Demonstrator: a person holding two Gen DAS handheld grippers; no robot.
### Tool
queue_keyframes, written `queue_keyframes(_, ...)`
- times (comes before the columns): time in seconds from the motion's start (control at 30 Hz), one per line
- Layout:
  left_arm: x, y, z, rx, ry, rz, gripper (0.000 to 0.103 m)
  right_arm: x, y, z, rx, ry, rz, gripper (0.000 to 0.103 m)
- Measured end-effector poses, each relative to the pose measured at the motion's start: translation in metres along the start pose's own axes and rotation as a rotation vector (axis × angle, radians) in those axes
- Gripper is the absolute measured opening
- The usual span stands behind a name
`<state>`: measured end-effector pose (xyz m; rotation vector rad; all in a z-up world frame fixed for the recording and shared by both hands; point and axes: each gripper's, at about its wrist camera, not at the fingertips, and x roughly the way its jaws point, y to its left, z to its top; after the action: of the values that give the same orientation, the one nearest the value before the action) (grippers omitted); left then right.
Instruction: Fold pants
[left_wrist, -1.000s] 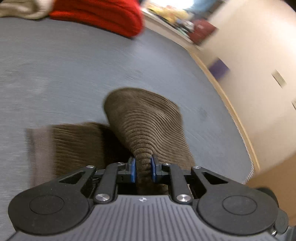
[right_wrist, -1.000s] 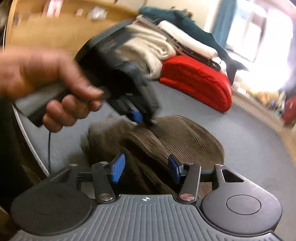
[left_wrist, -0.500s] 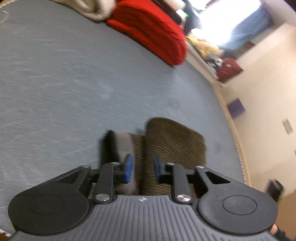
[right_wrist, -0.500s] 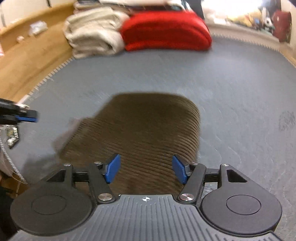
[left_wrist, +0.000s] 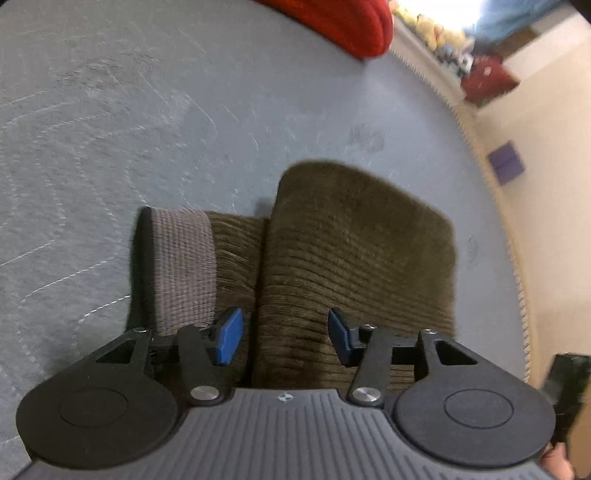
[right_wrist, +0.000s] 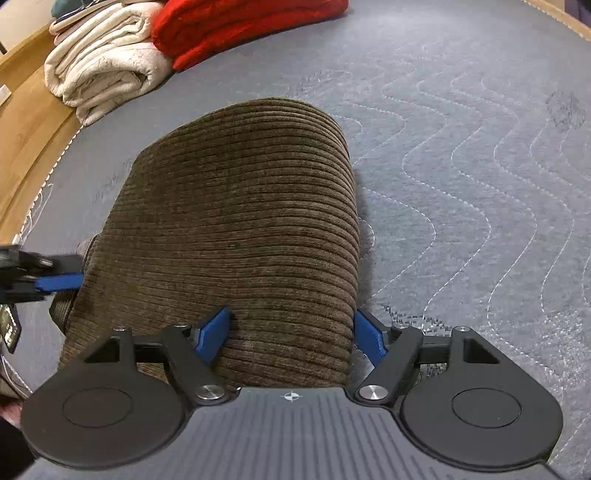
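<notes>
The folded pants (right_wrist: 240, 221) run lengthwise toward twelve o'clock, lying loose between the opening jaws of both the right claw (right_wrist: 291, 332) and left claw (left_wrist: 284, 338).

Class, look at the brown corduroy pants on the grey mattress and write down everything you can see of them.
The brown corduroy pants look soft and thickly ribbed. They lie folded into a compact bundle on the grey quilted mattress, the top layer's far edge rounded. A lighter grey-brown ribbed waistband shows at one end, beside the upper fold. Both hand-held grippers are opening over the bundle: the left hand-held gripper and the right hand-held gripper straddle the cloth, pads not clamping it.
</notes>
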<state>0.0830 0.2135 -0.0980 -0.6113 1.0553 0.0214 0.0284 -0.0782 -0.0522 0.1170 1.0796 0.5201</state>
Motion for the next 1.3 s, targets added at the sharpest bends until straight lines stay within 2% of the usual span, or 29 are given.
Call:
queue_keyframes(0.1, 0.017, -0.013, 0.002, 0.040, 0.012, 0.045, 0.066, -0.001, -0.001, 0.006, 0.006, 0.009, 0.008, 0.075)
queue_keyframes(0.37, 0.034, -0.026, 0.005, 0.042, 0.004, 0.123, 0.065, -0.002, -0.005, 0.013, 0.004, 0.023, 0.014, 0.075)
queue_keyframes(0.43, 0.031, -0.031, 0.004, 0.052, -0.004, 0.126, 0.048, -0.003, -0.005, 0.013, -0.003, 0.021, 0.012, 0.075)
queue_keyframes(0.5, 0.023, -0.032, 0.002, 0.063, -0.018, 0.118, 0.019, -0.003, -0.003, 0.013, -0.008, 0.019, 0.008, 0.075)
queue_keyframes(0.63, -0.009, -0.043, -0.003, 0.150, -0.094, 0.077, 0.016, -0.004, 0.000, 0.012, -0.002, 0.024, -0.013, 0.075)
queue_keyframes(0.77, -0.064, -0.027, -0.009, 0.145, -0.205, 0.013, 0.016, -0.011, 0.005, 0.017, 0.003, -0.014, 0.007, 0.075)
queue_keyframes(0.87, -0.098, 0.003, -0.016, 0.096, -0.252, 0.051, 0.016, -0.017, 0.009, 0.022, -0.004, -0.052, 0.036, 0.076)
queue_keyframes(0.93, -0.106, 0.027, -0.019, 0.045, -0.238, 0.105, 0.022, -0.017, 0.012, 0.023, -0.009, -0.057, 0.059, 0.076)
queue_keyframes(0.97, -0.104, 0.039, -0.020, 0.016, -0.216, 0.140, 0.044, -0.015, 0.012, 0.023, -0.013, -0.051, 0.057, 0.076)
queue_keyframes(1.0, -0.099, 0.050, -0.020, -0.011, -0.186, 0.173, 0.080, -0.012, 0.013, 0.023, -0.018, -0.040, 0.054, 0.076)
queue_keyframes(1.03, -0.094, 0.057, -0.020, -0.033, -0.167, 0.192, 0.092, -0.008, 0.014, 0.023, -0.018, -0.024, 0.053, 0.076)
queue_keyframes(1.07, -0.089, 0.063, -0.019, -0.050, -0.162, 0.200, 0.098, -0.004, 0.014, 0.023, -0.013, -0.008, 0.060, 0.076)
queue_keyframes(1.3, -0.040, 0.095, -0.014, -0.223, -0.049, 0.113, 0.099, 0.022, 0.006, 0.025, 0.087, 0.059, 0.135, 0.078)
